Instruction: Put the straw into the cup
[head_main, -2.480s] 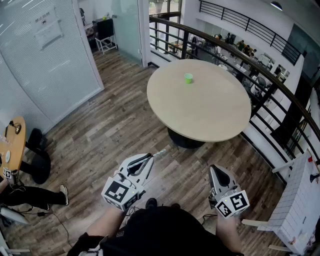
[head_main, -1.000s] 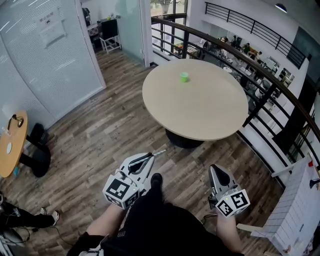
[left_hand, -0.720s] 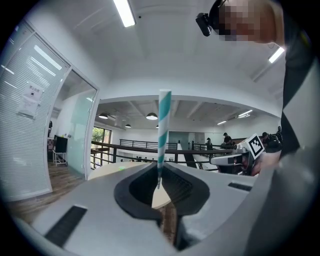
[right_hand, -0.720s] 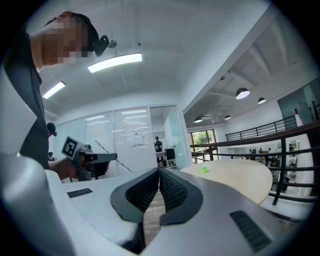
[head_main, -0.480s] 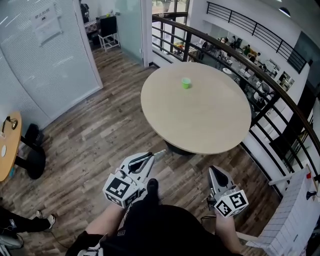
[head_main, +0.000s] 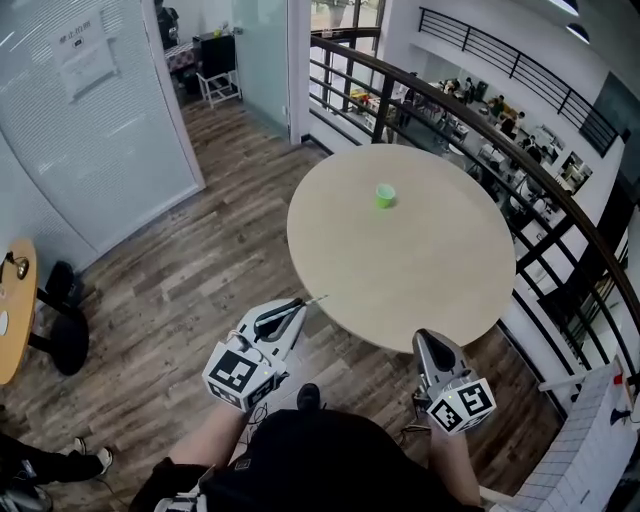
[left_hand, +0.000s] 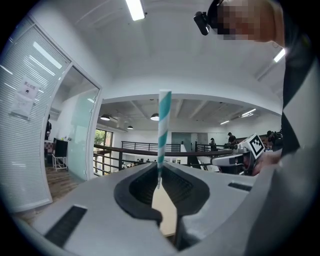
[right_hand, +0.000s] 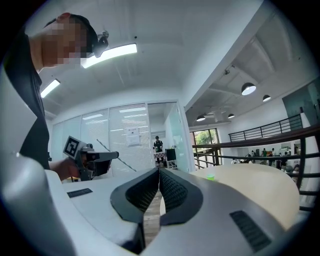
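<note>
A small green cup (head_main: 385, 196) stands upright on the far half of a round beige table (head_main: 420, 280); it also shows as a green speck (right_hand: 210, 176) in the right gripper view. My left gripper (head_main: 298, 304) is shut on a teal-and-white striped straw (left_hand: 163, 135), which sticks out past its tips (head_main: 314, 299) just short of the table's near edge. In the left gripper view the straw rises from the jaws of the left gripper (left_hand: 159, 172). My right gripper (head_main: 428, 343) is level at the table's near rim, shut with nothing in it (right_hand: 159, 173).
A dark curved railing (head_main: 500, 130) runs behind and to the right of the table. A frosted glass wall (head_main: 90, 130) stands at the left, a small orange table (head_main: 12, 310) at the far left, a white radiator (head_main: 590, 440) at the lower right. The floor is wood planks (head_main: 190, 270).
The round table and cup have come closer in the head view; both grippers now reach the table's near edge. The straw stays in the left gripper, and the right stays shut.
</note>
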